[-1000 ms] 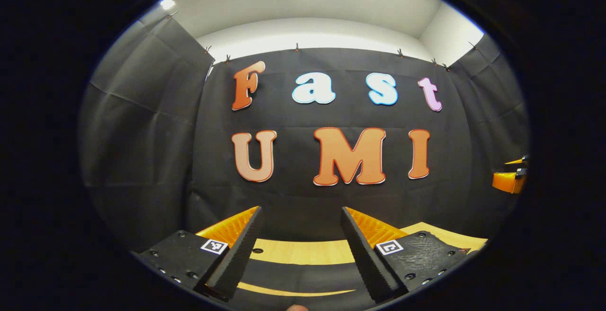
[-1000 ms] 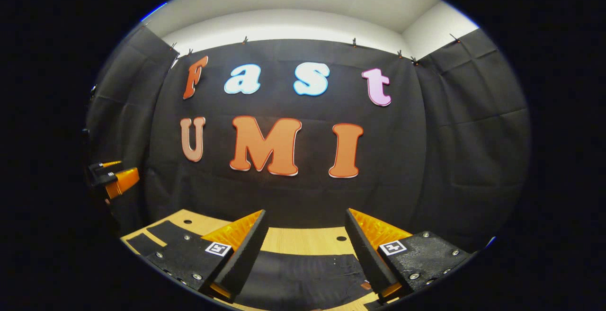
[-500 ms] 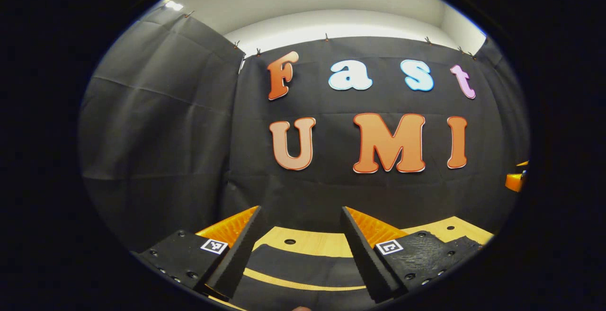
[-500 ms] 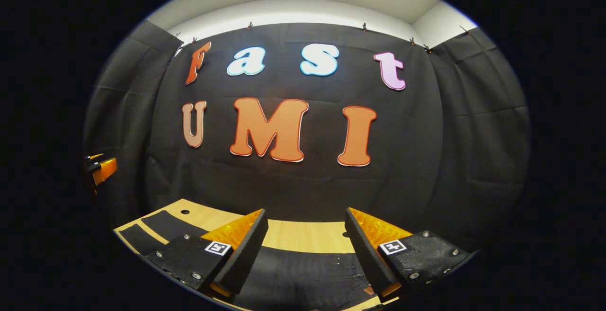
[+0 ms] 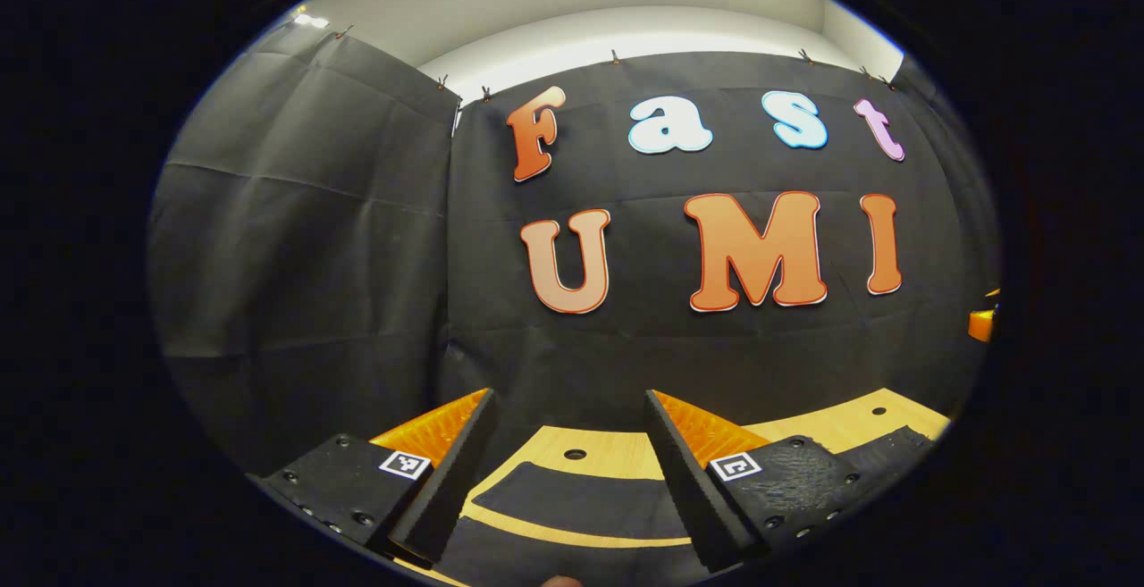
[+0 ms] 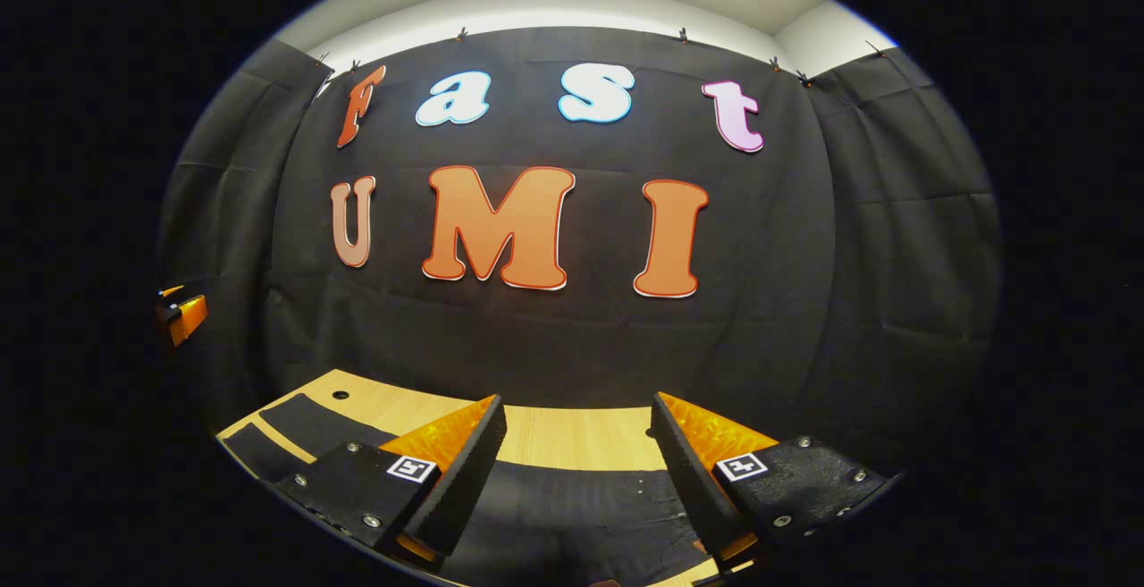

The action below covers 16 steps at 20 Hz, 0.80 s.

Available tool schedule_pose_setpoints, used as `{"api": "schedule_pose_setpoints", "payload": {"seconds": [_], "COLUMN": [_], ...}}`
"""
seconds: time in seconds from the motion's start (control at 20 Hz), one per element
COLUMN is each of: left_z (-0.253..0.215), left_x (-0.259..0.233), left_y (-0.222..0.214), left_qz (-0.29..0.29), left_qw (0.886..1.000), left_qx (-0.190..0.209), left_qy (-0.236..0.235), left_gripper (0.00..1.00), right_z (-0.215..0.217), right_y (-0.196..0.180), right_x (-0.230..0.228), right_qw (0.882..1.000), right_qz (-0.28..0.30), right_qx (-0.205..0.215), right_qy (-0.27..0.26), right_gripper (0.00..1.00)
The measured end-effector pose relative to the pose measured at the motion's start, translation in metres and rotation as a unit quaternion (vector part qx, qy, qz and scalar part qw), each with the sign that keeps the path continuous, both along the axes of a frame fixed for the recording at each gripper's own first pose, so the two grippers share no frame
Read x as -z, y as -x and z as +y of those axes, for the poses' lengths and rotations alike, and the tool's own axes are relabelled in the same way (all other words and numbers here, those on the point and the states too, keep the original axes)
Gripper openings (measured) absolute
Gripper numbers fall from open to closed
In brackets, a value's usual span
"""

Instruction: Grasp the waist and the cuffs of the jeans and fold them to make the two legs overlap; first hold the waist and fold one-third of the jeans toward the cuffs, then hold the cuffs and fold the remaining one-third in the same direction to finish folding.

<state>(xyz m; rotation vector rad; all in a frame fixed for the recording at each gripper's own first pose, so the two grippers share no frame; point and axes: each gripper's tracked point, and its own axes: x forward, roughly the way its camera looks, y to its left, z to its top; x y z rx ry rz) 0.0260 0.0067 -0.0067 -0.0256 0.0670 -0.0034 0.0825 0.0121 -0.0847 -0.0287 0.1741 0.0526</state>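
Jeans (image 6: 572, 507) flat on wooden table (image 6: 572, 435), below and ahead of both claws; left gripper (image 5: 567, 462) spread wide, holding nothing; right gripper (image 6: 576, 466) likewise wide, above dark denim.

Both my cameras tip lower than a second ago: more table (image 5: 617, 448) and more of the black jeans (image 6: 581, 502) show. My left gripper (image 5: 567, 489) swings left; my right gripper (image 6: 576, 489) drifts toward the wall.

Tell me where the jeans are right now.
The jeans lie flat on the wooden table, low in the right gripper view, below the open right gripper.
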Motion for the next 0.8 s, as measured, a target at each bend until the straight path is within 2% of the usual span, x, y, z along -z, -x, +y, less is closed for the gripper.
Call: {"api": "schedule_pose_setpoints", "payload": {"seconds": [0.2, 0.5, 0.8], "left_z": [0.013, 0.007, -0.013], "left_x": [0.007, 0.011, 0.004], "left_y": [-0.015, -0.027, -0.032], "left_qz": [0.006, 0.018, 0.004], "left_qw": [1.0, 0.999, 0.998], "left_qx": [0.009, 0.037, 0.059], "left_qy": [-0.02, -0.011, 0.001], "left_gripper": [0.97, 0.98, 0.97], "right_z": [0.017, 0.028, 0.031], "right_y": [-0.002, -0.006, -0.009], "right_x": [0.009, 0.015, -0.011], "right_qw": [1.0, 0.999, 1.0], "right_qz": [0.018, 0.034, -0.011], "right_qx": [0.004, 0.013, 0.026], "right_qy": [0.0, -0.006, 0.011], "right_gripper": [0.98, 0.98, 0.98]}}
